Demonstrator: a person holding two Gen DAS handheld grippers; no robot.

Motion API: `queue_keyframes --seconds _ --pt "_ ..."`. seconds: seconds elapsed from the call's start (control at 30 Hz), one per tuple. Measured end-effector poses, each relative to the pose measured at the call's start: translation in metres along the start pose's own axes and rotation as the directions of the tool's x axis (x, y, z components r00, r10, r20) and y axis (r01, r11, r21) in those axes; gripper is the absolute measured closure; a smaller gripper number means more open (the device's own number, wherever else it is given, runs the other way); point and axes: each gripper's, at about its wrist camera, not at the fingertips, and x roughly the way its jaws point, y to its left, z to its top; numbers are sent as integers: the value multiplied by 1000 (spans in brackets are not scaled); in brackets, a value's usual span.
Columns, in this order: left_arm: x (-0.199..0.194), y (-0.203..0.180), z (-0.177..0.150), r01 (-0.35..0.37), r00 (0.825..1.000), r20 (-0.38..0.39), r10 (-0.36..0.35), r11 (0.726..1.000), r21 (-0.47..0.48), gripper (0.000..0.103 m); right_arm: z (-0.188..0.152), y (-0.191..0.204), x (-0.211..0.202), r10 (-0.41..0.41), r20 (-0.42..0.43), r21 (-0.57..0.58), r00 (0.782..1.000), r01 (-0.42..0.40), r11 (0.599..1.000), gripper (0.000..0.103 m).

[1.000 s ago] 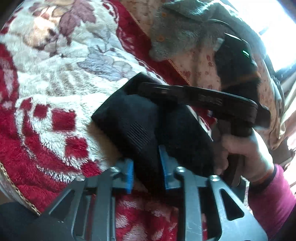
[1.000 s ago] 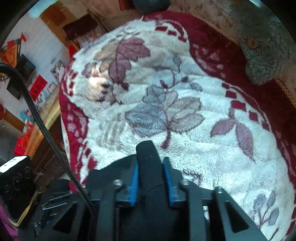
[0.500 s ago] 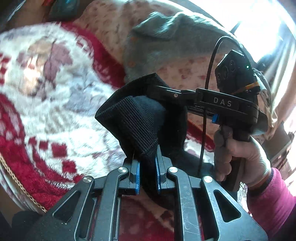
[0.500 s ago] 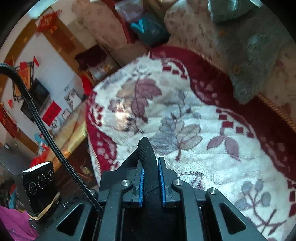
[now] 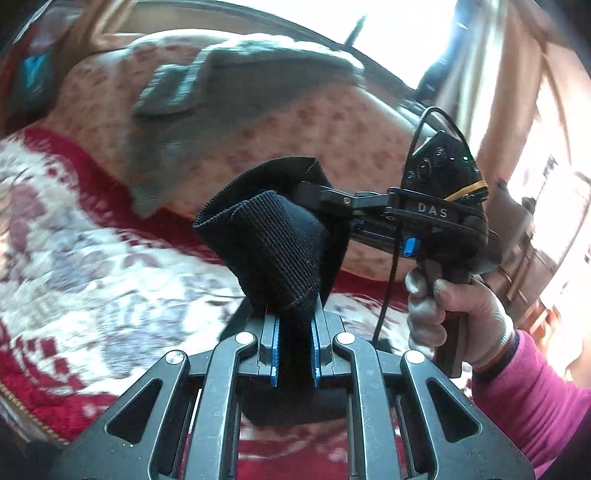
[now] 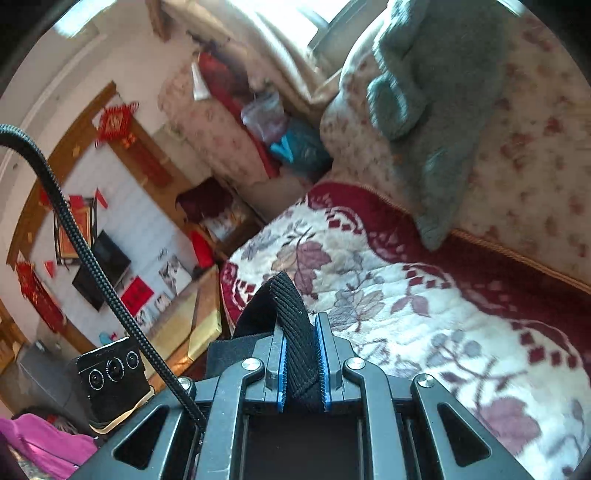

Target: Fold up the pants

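The black ribbed pants (image 5: 273,236) hang in the air above the red and white floral blanket (image 5: 92,266). My left gripper (image 5: 293,325) is shut on the ribbed edge of the pants, which bunch up in front of it. My right gripper (image 6: 301,343) is shut on another part of the same ribbed band (image 6: 291,321). In the left wrist view the right gripper's body (image 5: 417,218) reaches in from the right and its fingers are hidden behind the cloth. The rest of the pants is hidden below both grippers.
A grey fleece garment (image 6: 424,96) lies on the floral sofa back (image 6: 524,166) behind the blanket (image 6: 424,314). Left of the sofa edge are a wooden table (image 6: 192,321) and a wall with red decorations (image 6: 118,122). A bright window (image 5: 406,33) is behind.
Both grippers closed on the pants and lifted them up off the blanket. Both views have tilted up toward the sofa back and the room.
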Motion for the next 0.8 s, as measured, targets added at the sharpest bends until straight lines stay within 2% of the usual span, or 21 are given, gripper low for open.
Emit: queue_keyframes --seconds 0.13,0.27,0.43,0.6,0.67,0.73,0.8 --pt "19 -43 -8 73 996 -50 -69 995 74 91 -21 -11 -60 -39 62 48 997 36 998 90" --pt "44 -80 -25 127 985 -129 -111 983 130 91 -53 -30 -109 -93 101 106 991 83 991 90" --pt "84 -110 -57 148 967 -233 -104 972 184 91 -106 -69 -156 -164 132 225 978 131 965 90" --pt "117 -127 -81 151 947 -308 -86 969 196 90 -153 -115 -178 -221 131 346 966 164 924 86" --pt "126 -128 -85 177 935 -338 -110 968 176 86 -170 -132 -186 -263 129 402 956 192 895 85" --pt "122 -132 -87 213 928 -344 -146 963 165 72 -179 -139 -195 -303 140 432 943 217 876 78" --pt "115 -137 -85 276 916 -341 -213 950 149 59 -183 -144 -204 -326 153 451 933 228 863 64"
